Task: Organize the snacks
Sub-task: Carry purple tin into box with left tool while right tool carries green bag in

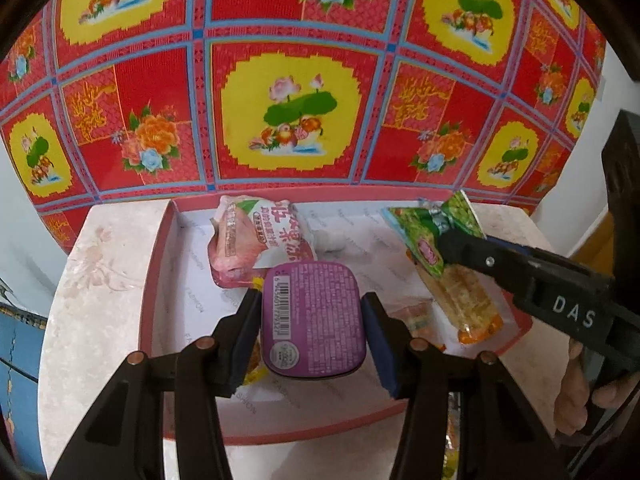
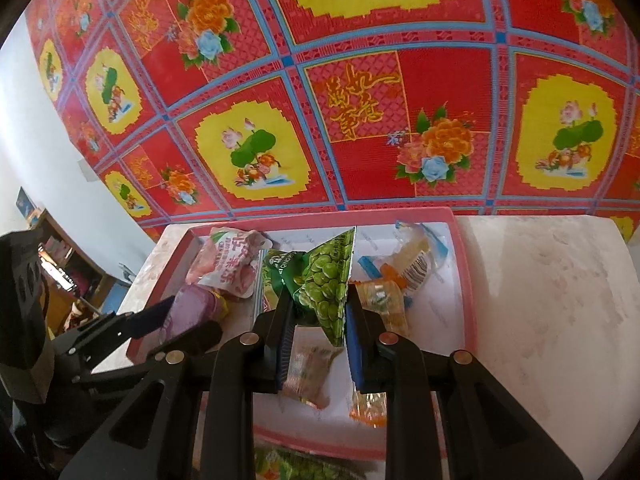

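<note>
Purple tin (image 1: 313,320) clamped in left gripper (image 1: 313,332), over near part of pink box (image 1: 160,264). Green pea packet (image 2: 324,288) pinched by right gripper (image 2: 320,344), above box's right half. Placing step, likely; next: lower each into free space, then release

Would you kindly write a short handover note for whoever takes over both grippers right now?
Left gripper: shut on the purple tub, held over the pink-rimmed box.
Right gripper: shut on the green pea packet, also over the box.
Already in the box: pink pouch, orange-filled clear packets and other small wrapped snacks.
Left to do: set down the tub and the pea packet in the box. Another green packet lies in front of the box, probably still to be put in.
</note>
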A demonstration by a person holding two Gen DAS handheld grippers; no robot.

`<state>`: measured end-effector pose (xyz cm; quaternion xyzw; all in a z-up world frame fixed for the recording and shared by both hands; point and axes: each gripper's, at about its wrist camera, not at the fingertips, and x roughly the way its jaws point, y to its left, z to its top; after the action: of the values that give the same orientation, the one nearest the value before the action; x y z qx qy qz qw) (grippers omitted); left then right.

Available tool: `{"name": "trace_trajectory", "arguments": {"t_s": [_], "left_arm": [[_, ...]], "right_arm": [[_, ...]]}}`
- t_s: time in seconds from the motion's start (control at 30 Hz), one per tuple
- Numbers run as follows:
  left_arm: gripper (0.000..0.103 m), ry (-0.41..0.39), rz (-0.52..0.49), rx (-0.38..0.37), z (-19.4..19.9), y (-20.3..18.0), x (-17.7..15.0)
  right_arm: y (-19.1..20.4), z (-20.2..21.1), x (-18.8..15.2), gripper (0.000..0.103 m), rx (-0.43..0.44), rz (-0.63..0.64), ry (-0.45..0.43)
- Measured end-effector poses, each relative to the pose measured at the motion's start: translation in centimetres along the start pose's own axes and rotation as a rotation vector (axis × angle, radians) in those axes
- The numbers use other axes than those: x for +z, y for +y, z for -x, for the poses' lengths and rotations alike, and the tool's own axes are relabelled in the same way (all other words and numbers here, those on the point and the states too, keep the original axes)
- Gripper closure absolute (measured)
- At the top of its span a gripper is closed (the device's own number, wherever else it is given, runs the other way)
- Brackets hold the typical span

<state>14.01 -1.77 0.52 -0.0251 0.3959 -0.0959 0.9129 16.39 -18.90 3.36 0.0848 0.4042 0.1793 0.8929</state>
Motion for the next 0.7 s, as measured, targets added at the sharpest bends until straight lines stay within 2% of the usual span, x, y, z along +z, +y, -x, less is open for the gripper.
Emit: {"name": "trace_trajectory", "arguments": {"t_s": [0.27, 0.4, 0.7], "left_arm": [[0.05, 0.026, 0.06, 0.025, -1.7, 1.6, 0.0], [0.05, 0.026, 0.059, 0.028, -1.8, 1.8, 0.2], [0.054, 0.08, 0.076, 0.043, -2.9, 2.0, -0.3]], "right_arm": [[-0.6, -2.1, 0.3, 0.079, -0.011, -0.011, 0.03], [-0.9, -3.2, 0.3, 0.079, -0.007, -0.02, 0.049], [-0.8, -3.8, 0.8, 0.079, -0.019, 0.003, 0.068]]}}
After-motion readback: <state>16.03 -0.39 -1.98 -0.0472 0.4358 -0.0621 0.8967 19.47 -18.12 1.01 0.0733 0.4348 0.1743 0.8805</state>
